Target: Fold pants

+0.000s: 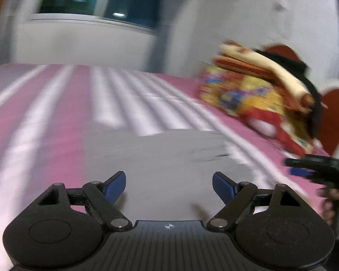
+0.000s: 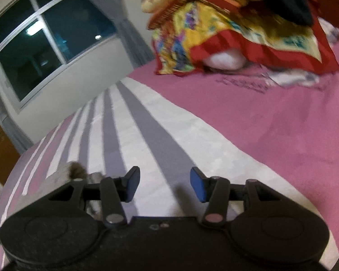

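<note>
My left gripper point(image 1: 169, 186) stands wide apart with nothing between its blue pads point(image 1: 117, 184), held just above the grey pants point(image 1: 156, 155), which lie flat on the bed point(image 1: 45, 113) directly ahead of it; that view is smeared, so I cannot make out folds or seams in the cloth. My right gripper point(image 2: 165, 184) is partly spread and also bare, its blue pads point(image 2: 197, 186) hanging over a white and grey striped patch of the bed cover, and from that camera only a scrap of grey, fuzzy cloth shows at the lower left edge, too blurred to name. In the left view the right gripper appears at the right edge, beyond the pants and near the edge of the pink cover, with a hand point(image 1: 327, 205) below it. Farther off, a heap of yellow, red and cream bedding point(image 2: 237, 29) sits on the pink cover near a red headboard point(image 1: 334, 113). Beyond the bed's far side are a white wall and a dark window point(image 2: 45, 38) with a grey curtain point(image 2: 133, 36) beside it.
</note>
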Demonstrator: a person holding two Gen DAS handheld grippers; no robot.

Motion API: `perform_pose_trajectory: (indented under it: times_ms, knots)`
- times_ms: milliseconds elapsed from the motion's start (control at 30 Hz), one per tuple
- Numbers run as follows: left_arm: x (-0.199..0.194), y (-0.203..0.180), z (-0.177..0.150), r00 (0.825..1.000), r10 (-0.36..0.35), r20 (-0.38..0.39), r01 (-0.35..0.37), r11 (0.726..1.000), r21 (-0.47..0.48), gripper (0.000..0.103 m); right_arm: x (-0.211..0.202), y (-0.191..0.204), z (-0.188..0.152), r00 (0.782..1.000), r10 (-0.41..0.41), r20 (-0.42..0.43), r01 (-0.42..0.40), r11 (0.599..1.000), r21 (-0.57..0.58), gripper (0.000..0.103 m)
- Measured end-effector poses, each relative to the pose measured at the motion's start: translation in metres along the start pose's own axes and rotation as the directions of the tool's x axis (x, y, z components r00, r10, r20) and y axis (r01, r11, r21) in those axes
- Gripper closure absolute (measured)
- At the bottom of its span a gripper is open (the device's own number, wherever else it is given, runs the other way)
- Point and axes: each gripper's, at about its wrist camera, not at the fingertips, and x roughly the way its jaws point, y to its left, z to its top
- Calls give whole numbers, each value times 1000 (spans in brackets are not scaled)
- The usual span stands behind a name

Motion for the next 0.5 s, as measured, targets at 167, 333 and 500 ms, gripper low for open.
perform_pose_trajectory:
  times_ms: [167,333,500]
  knots:
    - [-47,66,-44,992,125,-34,-128,984,-124,25,-13,39,-10,994,105,-35,-109,985,-130,69]
    - [-37,67,-66,994,91,-58,-98,988,-121,26,1,73,-27,970,185,-158,-208,967,-146,67]
    - [-11,48,-68,994,50,-96,-53,998,-30,26,9,88,-50,959,173,-227,-206,970,-131,66]
